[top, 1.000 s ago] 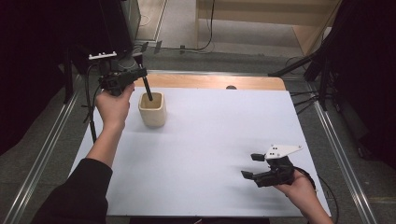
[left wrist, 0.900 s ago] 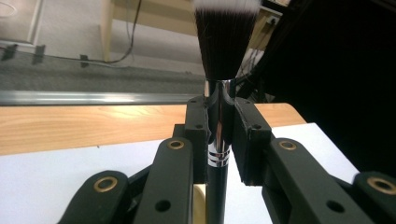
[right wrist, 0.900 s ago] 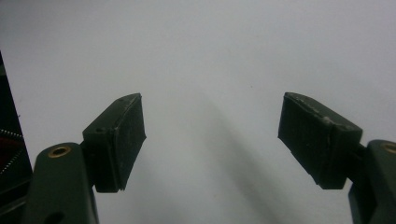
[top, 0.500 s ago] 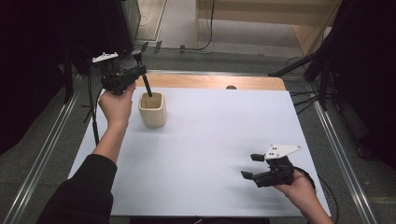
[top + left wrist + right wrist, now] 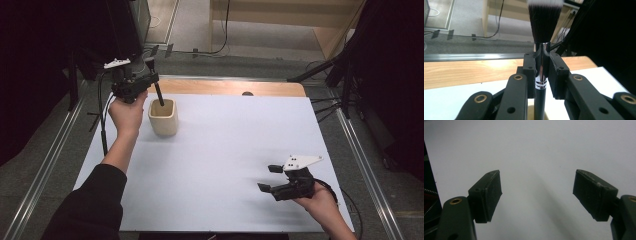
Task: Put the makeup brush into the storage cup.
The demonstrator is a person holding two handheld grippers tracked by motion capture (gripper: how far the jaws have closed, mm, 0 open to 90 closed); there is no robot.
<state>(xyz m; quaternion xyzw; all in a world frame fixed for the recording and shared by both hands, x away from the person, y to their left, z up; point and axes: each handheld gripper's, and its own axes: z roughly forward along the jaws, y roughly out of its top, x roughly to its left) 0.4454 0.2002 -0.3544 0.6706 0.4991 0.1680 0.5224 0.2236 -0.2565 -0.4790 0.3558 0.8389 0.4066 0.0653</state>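
My left gripper is at the far left of the table, shut on a makeup brush. The brush has a black handle, a silver ferrule and dark bristles with pale tips. The left gripper clamps it at the ferrule, bristles up. Its handle slants down into a cream cup that stands upright on the white table. My right gripper rests low at the near right, jaws wide apart. In the right gripper view its pads face bare white surface with nothing between them.
A strip of wooden tabletop runs along the far edge behind the white sheet. Metal rails flank the table on both sides. Dark stands and cables crowd the far left and far right.
The left hand with the brush has shifted slightly; the handle stays in the cup. The right gripper has not moved.
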